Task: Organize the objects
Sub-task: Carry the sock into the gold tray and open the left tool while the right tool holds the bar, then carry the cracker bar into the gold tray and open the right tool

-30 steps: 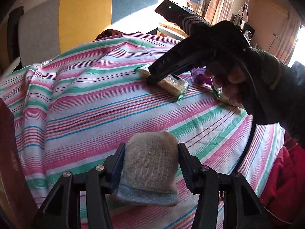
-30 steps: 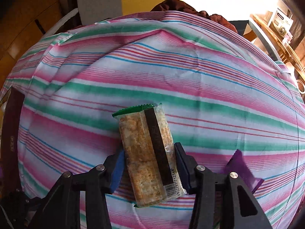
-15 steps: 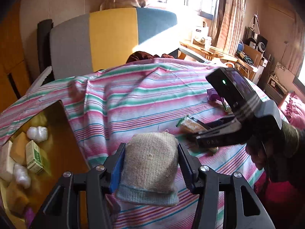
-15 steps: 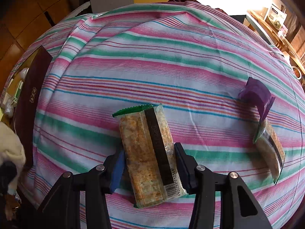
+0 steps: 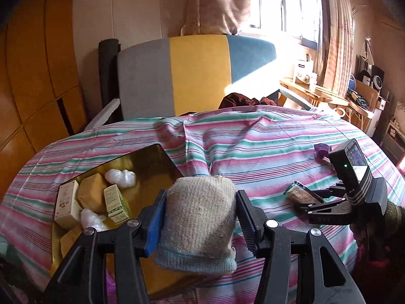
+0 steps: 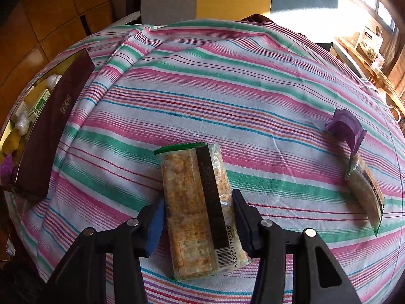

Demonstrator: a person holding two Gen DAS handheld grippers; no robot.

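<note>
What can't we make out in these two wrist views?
- Left wrist: near part of the box interior, hidden by the left gripper and the knitted pouch it holds.
- Left wrist: cracker pack, mostly behind the right gripper.
- Right wrist: box contents, mostly screened by its dark wall and cut by the left edge.
- Right wrist: print on the cracker pack, too small apart from the barcode.
- Both: purple wrapper, too small to identify.

R gripper (image 6: 197, 217) clamps cracker pack (image 6: 200, 212); 2nd pack (image 6: 365, 190) right.

A grey, yellow and blue chair (image 5: 197, 76) stands behind the striped tablecloth (image 5: 253, 139), near a sunlit window (image 5: 283, 2)
</note>
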